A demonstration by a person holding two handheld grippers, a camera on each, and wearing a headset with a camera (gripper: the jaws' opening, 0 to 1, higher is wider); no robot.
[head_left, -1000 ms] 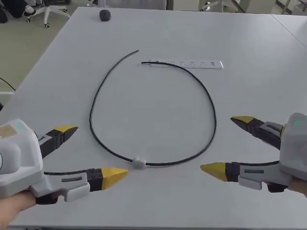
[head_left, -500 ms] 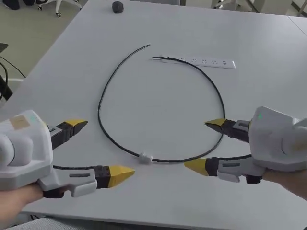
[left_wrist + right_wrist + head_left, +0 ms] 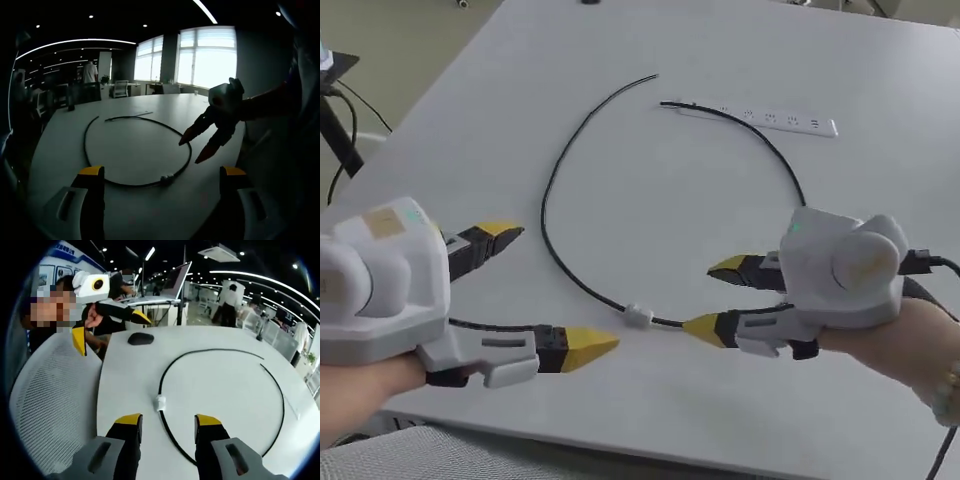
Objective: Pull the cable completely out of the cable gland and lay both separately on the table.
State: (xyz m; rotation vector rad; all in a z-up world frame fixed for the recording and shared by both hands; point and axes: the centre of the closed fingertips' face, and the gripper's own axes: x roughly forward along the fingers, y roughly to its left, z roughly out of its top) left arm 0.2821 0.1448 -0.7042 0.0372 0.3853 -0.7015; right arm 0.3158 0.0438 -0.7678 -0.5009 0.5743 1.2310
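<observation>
**A:** How is the left hand held?

**B:** It is at the lower left of the head view, low over the near edge of the worktop (image 3: 670,200). It grasps the left claw (image 3: 557,288) from behind, and the jaws point to the right and a little away from the person. This claw is wide open and holds nothing.

**A:** And where are the things of the task?

**B:** The black cable (image 3: 543,215) lies on the worktop in a big open ring. Its two ends are near each other at the far side. The small white cable gland (image 3: 638,316) sits on the cable at the near side of the ring, so the cable goes through it. The gland lies between the two claws, near the tip of the left claw's nearer jaw.

**A:** What about the right hand?

**B:** It comes in from the right, and the wrist is turned so that the right claw (image 3: 708,297) points to the left, toward the gland. Its jaws are apart, but less wide than the left ones, and they grip nothing. In the right gripper view the cable runs between the two jaws, with the gland a little ahead of the tips. I cannot tell if the jaws touch the cable.

**A:** Is there anything farther right?

**B:** A white power strip (image 3: 770,118) lies at the far right of the ring, and one end of the cable lies by it.
</observation>
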